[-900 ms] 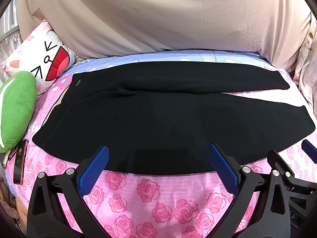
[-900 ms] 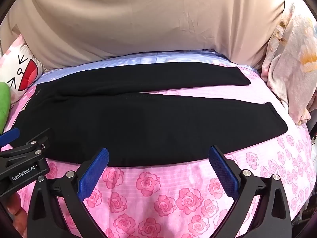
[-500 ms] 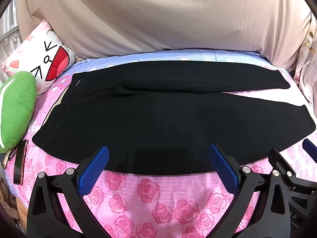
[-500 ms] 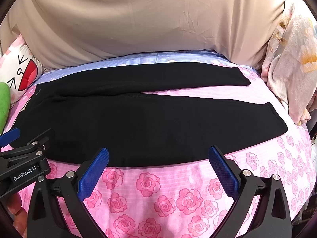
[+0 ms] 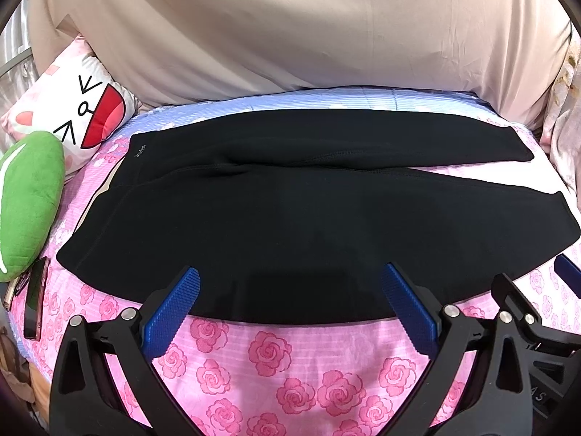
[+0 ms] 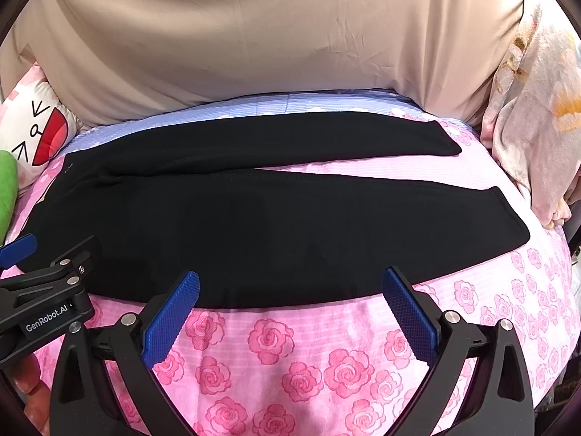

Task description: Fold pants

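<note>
Left wrist view: black pants (image 5: 290, 218) lie spread flat across a pink rose-print bedsheet (image 5: 272, 356), waistband toward 9 o'clock and the two legs running out to 3 o'clock, the far leg angled slightly away from the near one. The layout appears meant to give both tools an unobstructed run at the near long edge. The left gripper (image 5: 290, 290) hovers at 6 o'clock with its blue pads (image 5: 170, 312) spread wide and nothing between them, its tips overlapping the near hem in the picture; whether they touch the fabric cannot be told. At 9 o'clock a green plush cushion (image 5: 29, 200) and a cartoon-face pillow (image 5: 72, 116) sit off the garment, with a phone (image 5: 34, 301) lying at 8 o'clock near the bed's edge. A beige sheet (image 5: 290, 29) drapes the backdrop at 12 o'clock.

Right wrist view: the right gripper (image 6: 290, 290) holds level at 6 o'clock, its jaws likewise wide apart and empty, placed farther toward the leg end of the same pants (image 6: 272, 218). The left gripper (image 6: 18, 250) pokes in at 8 o'clock, just beside the waist end. A floral quilt (image 6: 537, 116) hangs at 3 o'clock. The side-by-side stance suggests a two-handed lift of the near leg over the far one; no fold has yet been made.
</note>
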### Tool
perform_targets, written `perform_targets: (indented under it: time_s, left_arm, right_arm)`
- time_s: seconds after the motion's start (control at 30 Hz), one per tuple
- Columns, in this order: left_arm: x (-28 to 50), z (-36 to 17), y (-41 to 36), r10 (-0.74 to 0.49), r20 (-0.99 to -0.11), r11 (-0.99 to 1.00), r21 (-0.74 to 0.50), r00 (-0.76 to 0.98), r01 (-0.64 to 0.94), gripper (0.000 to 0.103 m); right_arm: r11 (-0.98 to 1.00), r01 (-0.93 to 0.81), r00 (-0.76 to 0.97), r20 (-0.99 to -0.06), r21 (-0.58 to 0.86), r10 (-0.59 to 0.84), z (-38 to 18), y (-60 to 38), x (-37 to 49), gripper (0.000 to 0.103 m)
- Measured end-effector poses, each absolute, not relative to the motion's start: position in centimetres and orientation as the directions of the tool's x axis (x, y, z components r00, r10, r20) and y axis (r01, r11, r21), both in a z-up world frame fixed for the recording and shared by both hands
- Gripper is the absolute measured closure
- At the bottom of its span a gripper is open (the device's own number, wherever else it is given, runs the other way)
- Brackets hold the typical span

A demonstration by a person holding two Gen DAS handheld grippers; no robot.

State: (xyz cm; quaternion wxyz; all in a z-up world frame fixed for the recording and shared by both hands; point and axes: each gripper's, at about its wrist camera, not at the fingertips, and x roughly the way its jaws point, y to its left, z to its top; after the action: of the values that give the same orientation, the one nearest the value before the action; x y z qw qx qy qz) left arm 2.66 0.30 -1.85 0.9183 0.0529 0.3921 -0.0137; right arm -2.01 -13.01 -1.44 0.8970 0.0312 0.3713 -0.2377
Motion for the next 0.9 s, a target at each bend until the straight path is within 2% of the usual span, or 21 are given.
perform_targets:
  time_s: [0.67, 0.8, 0.9]
  left_arm:
    - [5.1, -3.0, -0.2, 0.042, -0.737, 0.992, 0.11, 0.674, 0.058, 0.005]
    - [6.3, -2.5, 0.8, 0.062, -0.725, 0.993, 0.117, 0.686, 0.033, 0.005]
    - [7.9, -1.7, 3.0, 0.054, -0.723, 0.997, 0.08, 0.688, 0.006, 0.005]
  right_arm:
    - [0.884, 0.464, 0.613, -0.702, -0.051, -0.362, -2.6, -15.2, -0.7, 0.005]
    - [0.885, 0.465, 0.616, -0.713, -0.013, -0.334, -1.7, -20.0, 0.1, 0.005]
    - [0.856, 0.514, 0.595, -0.694, -0.061, -0.406, -0.4, -25.7, 1.1, 0.005]
